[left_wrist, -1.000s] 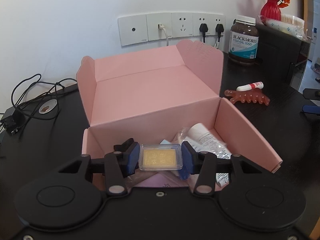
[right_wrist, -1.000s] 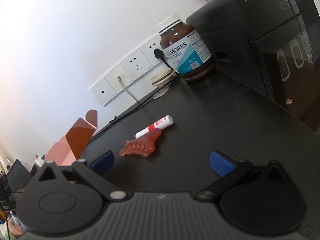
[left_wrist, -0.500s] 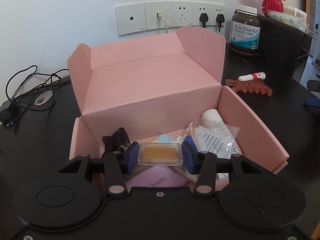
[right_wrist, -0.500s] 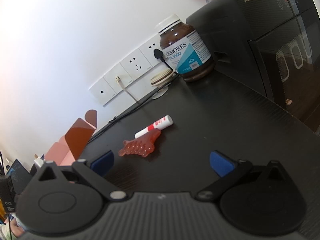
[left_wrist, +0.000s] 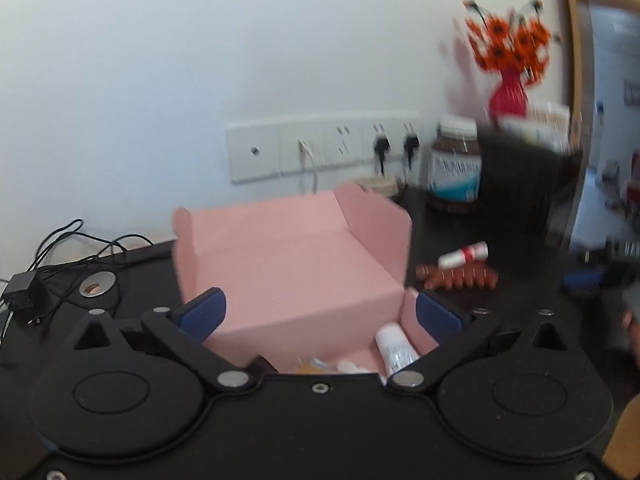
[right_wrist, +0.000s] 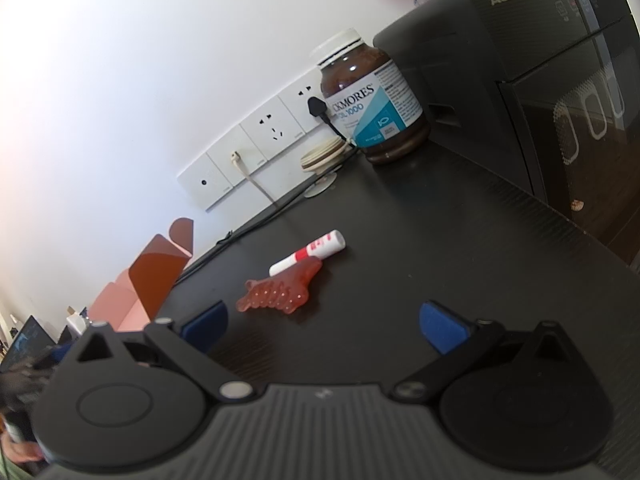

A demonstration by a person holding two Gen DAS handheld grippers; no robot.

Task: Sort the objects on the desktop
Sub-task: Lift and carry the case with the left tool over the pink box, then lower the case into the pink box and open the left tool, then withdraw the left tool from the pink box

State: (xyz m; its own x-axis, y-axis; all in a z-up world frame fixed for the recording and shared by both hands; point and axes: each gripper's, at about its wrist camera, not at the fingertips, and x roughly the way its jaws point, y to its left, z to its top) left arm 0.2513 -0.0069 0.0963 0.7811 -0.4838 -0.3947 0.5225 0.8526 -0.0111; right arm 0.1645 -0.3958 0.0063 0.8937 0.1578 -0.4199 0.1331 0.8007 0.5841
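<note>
Left gripper (left_wrist: pixel 320 312), jaws just sprung wide and empty over the pink box (left_wrist: pixel 296 264); right gripper (right_wrist: pixel 320 326), equally wide and empty, risks knocking the tube (right_wrist: pixel 307 252) off the red comb (right_wrist: pixel 280 290) at twelve o'clock.

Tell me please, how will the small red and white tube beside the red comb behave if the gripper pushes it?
The tube is round and lies flat on the smooth desk, so it may roll. It looks small and probably light. One end touches the comb, which might stop it.
</note>
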